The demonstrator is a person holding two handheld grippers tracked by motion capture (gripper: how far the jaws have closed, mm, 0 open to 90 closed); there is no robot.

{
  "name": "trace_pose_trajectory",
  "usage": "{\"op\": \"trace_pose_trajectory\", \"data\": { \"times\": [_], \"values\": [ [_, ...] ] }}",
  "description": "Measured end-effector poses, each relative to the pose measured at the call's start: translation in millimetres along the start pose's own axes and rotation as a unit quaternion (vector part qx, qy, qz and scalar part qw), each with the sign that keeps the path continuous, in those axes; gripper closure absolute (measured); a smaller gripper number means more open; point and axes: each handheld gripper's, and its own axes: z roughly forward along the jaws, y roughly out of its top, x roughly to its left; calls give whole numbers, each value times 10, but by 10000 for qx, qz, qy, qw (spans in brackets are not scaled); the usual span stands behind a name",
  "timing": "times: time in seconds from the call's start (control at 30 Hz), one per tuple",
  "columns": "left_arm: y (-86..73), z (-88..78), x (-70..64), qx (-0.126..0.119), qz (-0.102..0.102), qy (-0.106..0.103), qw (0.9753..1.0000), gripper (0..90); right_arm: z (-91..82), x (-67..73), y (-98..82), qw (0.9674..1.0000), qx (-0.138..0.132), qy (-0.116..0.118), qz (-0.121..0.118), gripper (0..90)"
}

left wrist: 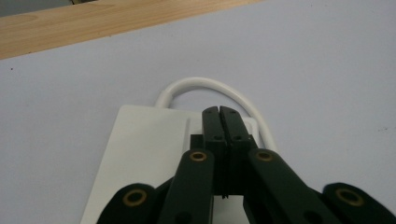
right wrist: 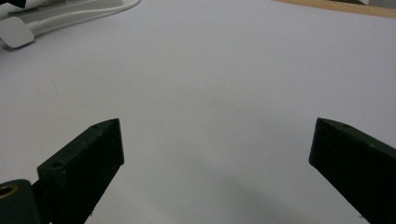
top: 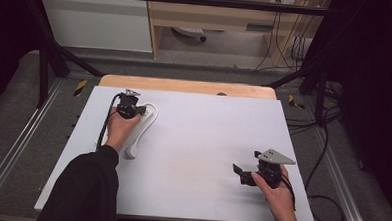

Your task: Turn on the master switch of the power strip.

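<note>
A white power strip with a white cable lies at the far left of the white tabletop. My left gripper stands over it, held by a hand in a black sleeve. In the left gripper view the jaws of the left gripper are shut flat against each other with nothing between them, over the strip's far end, and the cable loops just ahead. My right gripper hovers near the front right, open. Its jaws stand wide apart above bare tabletop.
The white plug lies at the strip's near end, also seen far off in the right gripper view as a plug. A wooden strip borders the table's far edge. Black frame bars and floor cables surround the table.
</note>
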Motion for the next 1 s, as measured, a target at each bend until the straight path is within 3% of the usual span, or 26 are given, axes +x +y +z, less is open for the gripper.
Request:
{"op": "trace_pose_trajectory", "data": {
  "times": [1.0],
  "values": [
    [26,42,-24,57,37,29,10000,900,2,5,-6,10000,40,-8,12,36]
  ]
}}
